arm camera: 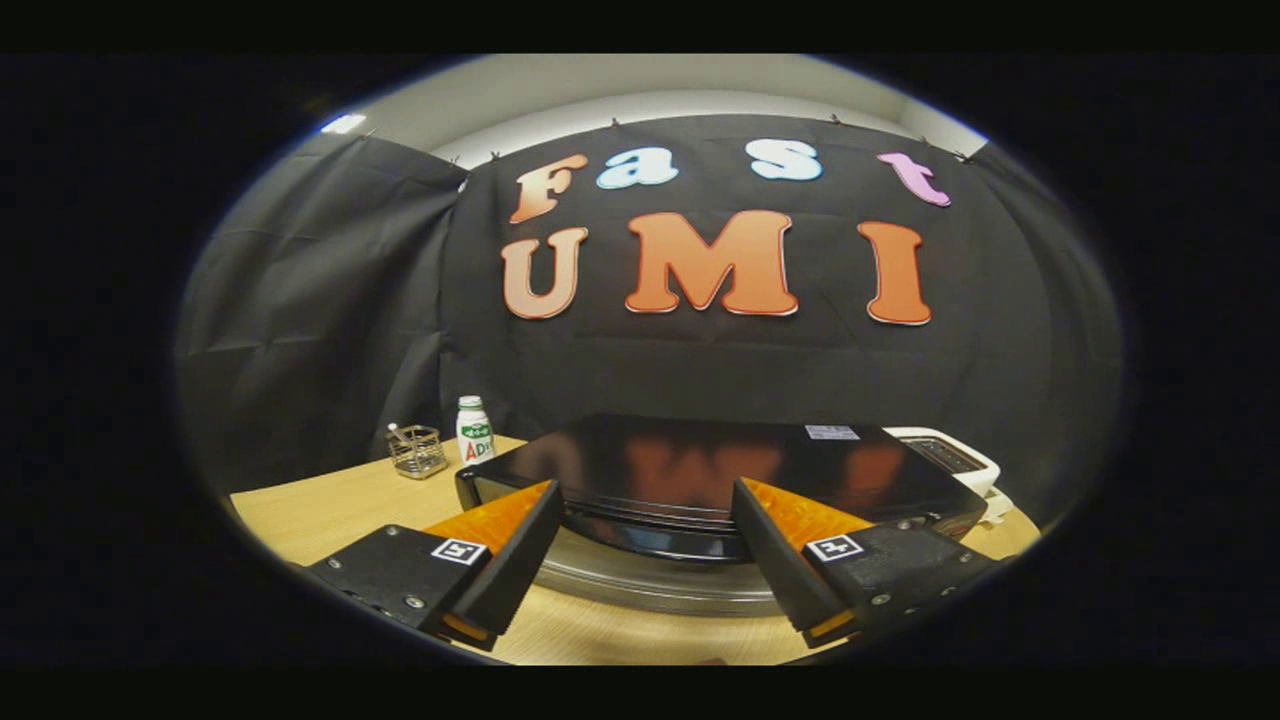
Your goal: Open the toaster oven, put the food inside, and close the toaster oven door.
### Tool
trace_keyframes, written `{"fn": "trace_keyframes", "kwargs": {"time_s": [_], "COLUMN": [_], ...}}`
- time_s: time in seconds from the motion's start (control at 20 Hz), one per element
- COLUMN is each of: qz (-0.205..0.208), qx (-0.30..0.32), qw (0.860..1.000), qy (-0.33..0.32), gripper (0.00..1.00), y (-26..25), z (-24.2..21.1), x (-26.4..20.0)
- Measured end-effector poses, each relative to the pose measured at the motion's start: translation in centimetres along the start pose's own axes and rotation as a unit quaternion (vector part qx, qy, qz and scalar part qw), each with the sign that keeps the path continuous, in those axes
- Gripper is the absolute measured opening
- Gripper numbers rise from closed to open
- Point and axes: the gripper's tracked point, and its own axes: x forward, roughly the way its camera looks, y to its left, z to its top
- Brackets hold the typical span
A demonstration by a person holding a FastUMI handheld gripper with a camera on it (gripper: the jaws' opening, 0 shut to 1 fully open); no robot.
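The toaster oven (700, 470) is a glossy black box on the wooden table, seen from slightly above its top. A silver bar (650, 588) runs along its front, just under the black upper edge, and lies between my fingers. My gripper (647, 490) is open, one finger on each side of the middle of the oven's front edge, and nothing is pressed between the fingers. The front face of the oven is hidden below the top edge, so I cannot tell how the door stands.
A small white bottle (475, 430) and a wire basket (417, 450) stand on the table (320, 510) behind the oven's left corner. A white appliance (950, 458) sits close behind its right side. The black cloth wall stands behind everything.
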Motion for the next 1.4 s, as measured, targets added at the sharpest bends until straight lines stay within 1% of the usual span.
{"fn": "trace_keyframes", "kwargs": {"time_s": [0.2, 0.3, 0.35, 0.4, 0.5, 0.6, 0.75, 0.9, 1.05, 1.25, 1.4], "qz": [-0.014, -0.02, -0.018, -0.013, -0.005, 0.001, 0.008, 0.02, 0.038, 0.056, 0.065], "qx": [0.005, 0.01, 0.009, 0.013, 0.017, 0.023, 0.028, 0.023, 0.038, 0.064, 0.067], "qw": [1.0, 1.0, 1.0, 1.0, 1.0, 0.999, 0.999, 0.999, 0.999, 0.994, 0.992], "qy": [-0.007, -0.018, -0.022, -0.023, -0.022, -0.022, -0.017, -0.014, 0.0, 0.068, 0.085], "gripper": [0.97, 0.89, 0.84, 0.81, 0.73, 0.7, 0.65, 0.64, 0.64, 0.64, 0.63], "y": [-0.7, -1.0, -1.0, -0.8, -0.6, -0.7, -0.2, 0.6, 1.1, 1.5, 1.4], "z": [-0.1, -0.1, -0.2, -0.4, -0.4, -0.6, -1.2, -1.9, -3.2, -7.9, -9.8], "x": [0.1, -0.4, -0.4, -0.7, -1.2, -1.9, -3.6, -6.0, -8.4, -10.1, -11.4]}}
